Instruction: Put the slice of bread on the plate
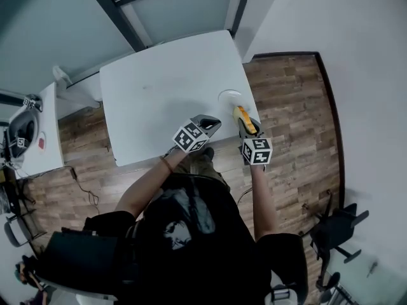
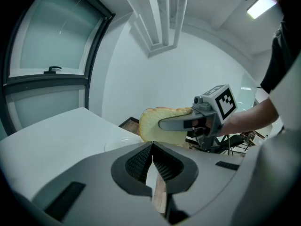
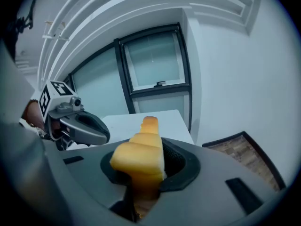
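Observation:
The slice of bread [image 1: 245, 119], pale with a golden crust, stands on edge in my right gripper [image 1: 244, 122], which is shut on it just over the white table's near right corner. From the right gripper view the bread [image 3: 140, 154] fills the gap between the jaws. A white plate [image 1: 222, 96] lies on the table just beyond that gripper. My left gripper [image 1: 212, 122] hovers to the left of the bread, jaws shut and empty. In the left gripper view its pads [image 2: 141, 163] meet, and the bread [image 2: 155, 124] shows ahead, above the faint plate [image 2: 118, 143].
The white table [image 1: 165, 100] stands against a glass wall with dark frames. Wooden floor [image 1: 292, 113] surrounds it. A low white side table [image 1: 44, 138] with a device is at the left. A black office chair [image 1: 334, 230] stands at the lower right.

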{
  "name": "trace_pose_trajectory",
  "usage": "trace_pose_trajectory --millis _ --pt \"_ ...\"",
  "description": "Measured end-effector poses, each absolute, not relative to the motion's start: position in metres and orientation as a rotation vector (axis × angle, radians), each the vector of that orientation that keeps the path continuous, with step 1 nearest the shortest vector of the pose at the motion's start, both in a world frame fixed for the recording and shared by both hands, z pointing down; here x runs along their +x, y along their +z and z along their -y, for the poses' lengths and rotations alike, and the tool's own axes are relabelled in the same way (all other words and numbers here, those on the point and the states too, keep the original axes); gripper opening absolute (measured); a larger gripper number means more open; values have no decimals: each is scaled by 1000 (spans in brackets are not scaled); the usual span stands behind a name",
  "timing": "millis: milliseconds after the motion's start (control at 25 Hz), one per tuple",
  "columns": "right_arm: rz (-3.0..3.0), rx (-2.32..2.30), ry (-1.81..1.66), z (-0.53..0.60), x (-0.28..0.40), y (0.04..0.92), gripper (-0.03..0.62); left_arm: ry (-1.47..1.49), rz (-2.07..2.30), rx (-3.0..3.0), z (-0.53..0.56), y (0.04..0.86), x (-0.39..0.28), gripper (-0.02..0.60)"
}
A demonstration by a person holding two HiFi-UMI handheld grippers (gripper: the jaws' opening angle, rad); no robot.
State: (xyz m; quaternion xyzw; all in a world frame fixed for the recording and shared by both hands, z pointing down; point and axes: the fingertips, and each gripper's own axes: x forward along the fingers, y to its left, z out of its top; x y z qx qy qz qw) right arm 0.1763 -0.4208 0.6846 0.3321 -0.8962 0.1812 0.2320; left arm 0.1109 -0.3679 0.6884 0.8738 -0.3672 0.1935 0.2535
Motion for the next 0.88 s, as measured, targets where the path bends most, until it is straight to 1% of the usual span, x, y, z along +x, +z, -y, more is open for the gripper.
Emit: trace_pose_trajectory --millis 120,280,480,760,800,880 --pt "2410 895 350 452 172 708 95 526 1028 2340 378 694 109 6" --pt "2269 970 -19 498 169 732 95 489 1059 2336 375 687 101 6" --pt "2017 823 -353 526 146 775 95 472 1145 2280 377 695 71 6" --pt "1881 697 -434 511 139 817 97 451 1202 2233 387 702 58 6" --pt "1892 671 -415 506 135 821 123 450 1201 2231 388 703 58 6" --pt "1923 616 -341 496 128 828 205 446 1197 2229 392 704 57 6"
